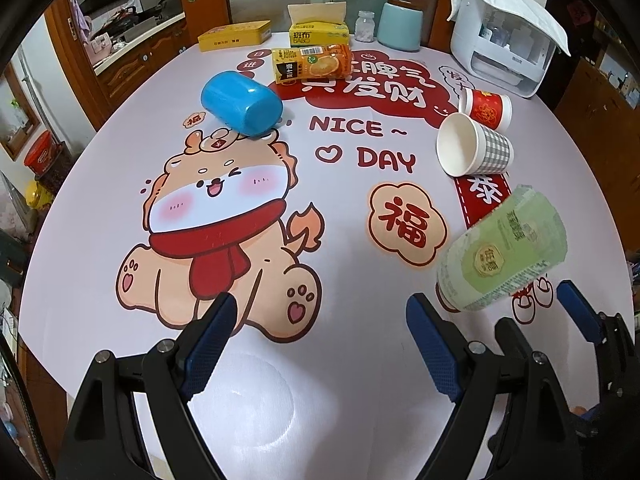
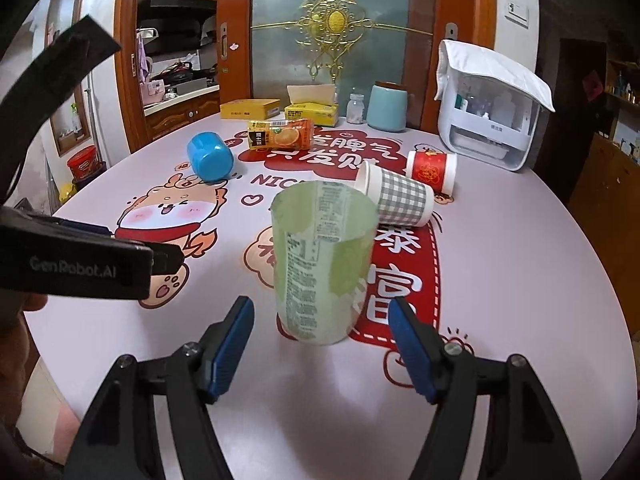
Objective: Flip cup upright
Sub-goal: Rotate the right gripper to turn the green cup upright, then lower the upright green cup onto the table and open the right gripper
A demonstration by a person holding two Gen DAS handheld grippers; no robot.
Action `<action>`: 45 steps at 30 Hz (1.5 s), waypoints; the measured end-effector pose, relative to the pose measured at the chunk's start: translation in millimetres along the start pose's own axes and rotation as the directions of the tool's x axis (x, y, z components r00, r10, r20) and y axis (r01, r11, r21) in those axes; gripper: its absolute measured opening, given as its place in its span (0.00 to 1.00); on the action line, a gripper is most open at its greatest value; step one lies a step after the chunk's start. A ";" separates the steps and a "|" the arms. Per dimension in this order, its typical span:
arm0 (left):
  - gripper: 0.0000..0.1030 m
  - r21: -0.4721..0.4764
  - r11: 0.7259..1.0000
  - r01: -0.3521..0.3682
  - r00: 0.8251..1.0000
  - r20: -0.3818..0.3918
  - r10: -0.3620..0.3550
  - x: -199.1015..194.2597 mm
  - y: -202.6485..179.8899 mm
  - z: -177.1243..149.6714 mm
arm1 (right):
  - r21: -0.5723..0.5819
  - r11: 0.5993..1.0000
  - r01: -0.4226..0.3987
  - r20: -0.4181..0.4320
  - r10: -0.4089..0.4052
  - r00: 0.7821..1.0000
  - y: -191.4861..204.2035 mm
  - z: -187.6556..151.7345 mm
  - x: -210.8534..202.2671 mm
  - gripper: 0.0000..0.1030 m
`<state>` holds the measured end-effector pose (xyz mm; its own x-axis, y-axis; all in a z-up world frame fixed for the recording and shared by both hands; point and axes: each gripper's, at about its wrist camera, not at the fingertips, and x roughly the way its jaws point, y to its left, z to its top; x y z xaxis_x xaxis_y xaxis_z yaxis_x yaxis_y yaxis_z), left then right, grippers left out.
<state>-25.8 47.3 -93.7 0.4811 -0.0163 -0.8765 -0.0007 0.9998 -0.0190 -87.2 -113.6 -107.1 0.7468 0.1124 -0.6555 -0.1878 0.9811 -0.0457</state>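
A translucent green cup (image 2: 324, 264) stands upright on the table, mouth up, just ahead of my right gripper (image 2: 320, 340), which is open with its blue pads either side of the cup and apart from it. The same cup shows at the right in the left wrist view (image 1: 504, 248), with the right gripper's blue fingers (image 1: 576, 312) beside it. My left gripper (image 1: 320, 324) is open and empty over the cartoon dog print. A blue cup (image 1: 242, 102), a checked paper cup (image 1: 474, 150) and a red paper cup (image 1: 486, 108) lie on their sides.
An orange juice carton (image 1: 310, 62) lies at the table's far middle. Behind it stand a yellow tin (image 1: 234, 36), a tissue box (image 1: 318, 30), a small jar (image 1: 365, 26), a pale blue canister (image 1: 400, 24) and a white appliance (image 1: 504, 40).
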 end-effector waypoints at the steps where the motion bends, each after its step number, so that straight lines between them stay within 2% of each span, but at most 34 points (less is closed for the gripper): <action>1: 0.83 0.004 1.000 -0.001 1.000 0.002 0.001 -1.0 -1.3 -1.2 | 0.004 1.000 0.001 -0.003 -0.001 1.000 -0.5 -0.1 -2.9 0.68; 10: 0.83 0.027 1.000 -0.007 1.000 0.029 0.007 -13.0 -11.7 -15.2 | 0.031 0.999 0.028 -0.020 -0.027 0.999 -7.0 -4.5 -22.1 0.68; 16: 0.83 0.030 1.000 -0.003 0.999 0.054 0.001 -19.3 -17.9 -25.6 | 0.099 0.994 0.056 -0.041 -0.052 0.998 -20.3 -6.6 -33.7 0.68; 29: 0.83 0.079 0.997 -0.014 0.992 0.130 0.003 -44.7 -38.5 -43.4 | 0.142 0.981 0.132 -0.014 -0.132 0.991 -26.6 -2.7 -73.4 0.68; 39: 0.83 0.084 0.996 0.003 0.984 0.179 -0.018 -64.8 -48.0 -43.8 | 0.169 0.979 0.110 0.013 -0.114 0.993 -29.1 4.1 -91.6 0.68; 45: 0.83 0.086 0.996 0.010 0.984 0.177 -0.025 -66.0 -52.2 -44.4 | 0.193 0.976 0.101 0.009 -0.105 0.994 -34.5 2.9 -93.4 0.68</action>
<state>-96.4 -4.3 -56.2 0.6283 -0.0391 -0.7770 0.0796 0.9967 0.0142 -148.6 -157.5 -42.2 0.7682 0.0103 -0.6401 0.0152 0.9993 0.0344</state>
